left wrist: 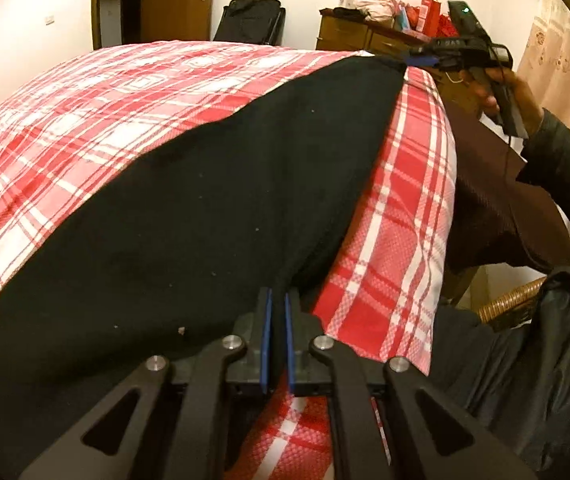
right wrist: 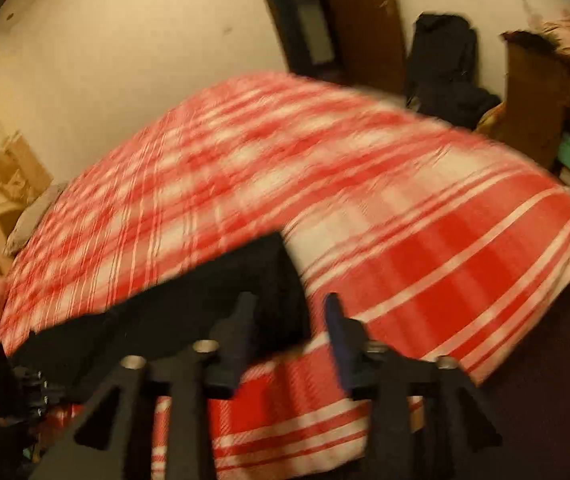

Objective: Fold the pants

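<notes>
Bed [left wrist: 85, 120] in red-white plaid cover, slightly puffy; cream walls, brown door [left wrist: 177, 0], wooden dresser [left wrist: 349, 34] cluttered on top. Black pants [left wrist: 205, 200], matte, lint-flecked, lie flat diagonally across cover. Left gripper [left wrist: 278, 300] pinches pants edge near bed side. Right gripper [right wrist: 289, 312] spread, blurred, nothing clamped, pants corner just beside left finger.

pale walls [left wrist: 25, 8], brown door [left wrist: 177, 0], wooden dresser [left wrist: 349, 34], checked bed [left wrist: 125, 92].
</notes>
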Demonstrator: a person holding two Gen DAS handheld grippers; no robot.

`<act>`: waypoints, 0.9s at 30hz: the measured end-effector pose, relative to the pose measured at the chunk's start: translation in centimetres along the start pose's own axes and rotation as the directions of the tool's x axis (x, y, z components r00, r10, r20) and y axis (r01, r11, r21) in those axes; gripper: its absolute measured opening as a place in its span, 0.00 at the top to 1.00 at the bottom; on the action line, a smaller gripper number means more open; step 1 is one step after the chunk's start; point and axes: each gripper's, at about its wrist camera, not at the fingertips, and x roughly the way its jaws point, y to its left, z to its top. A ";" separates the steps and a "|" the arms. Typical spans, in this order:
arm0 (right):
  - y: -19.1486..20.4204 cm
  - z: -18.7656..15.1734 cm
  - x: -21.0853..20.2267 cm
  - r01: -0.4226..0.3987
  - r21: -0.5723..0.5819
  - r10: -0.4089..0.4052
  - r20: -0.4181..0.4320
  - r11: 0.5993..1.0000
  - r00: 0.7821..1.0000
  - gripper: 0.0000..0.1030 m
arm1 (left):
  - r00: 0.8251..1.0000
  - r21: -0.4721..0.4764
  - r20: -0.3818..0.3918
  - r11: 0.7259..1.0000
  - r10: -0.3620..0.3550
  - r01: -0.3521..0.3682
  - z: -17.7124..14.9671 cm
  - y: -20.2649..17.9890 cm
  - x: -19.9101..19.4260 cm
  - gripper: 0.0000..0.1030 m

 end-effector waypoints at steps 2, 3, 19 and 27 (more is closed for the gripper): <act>-0.6 1.6 -0.6 -0.017 0.024 0.016 0.030 1.000 0.999 0.59 | 1.000 0.005 0.002 1.000 0.006 -0.006 0.0 -0.1 0.0 0.94; -0.7 2.4 -0.4 -0.015 0.030 0.014 0.032 0.999 0.999 0.59 | 1.000 0.005 0.003 1.000 0.012 -0.012 0.0 -0.2 0.0 0.94; 3.6 6.0 7.9 0.020 -0.100 -0.030 -0.106 0.995 0.994 0.98 | 1.000 -0.010 0.016 1.000 0.004 -0.003 -0.5 0.1 -0.2 0.91; 1.9 4.9 9.8 0.098 -0.128 -0.117 -0.149 0.987 0.982 0.97 | 1.000 -0.011 0.016 1.000 0.014 -0.014 -0.5 -0.3 -0.4 0.85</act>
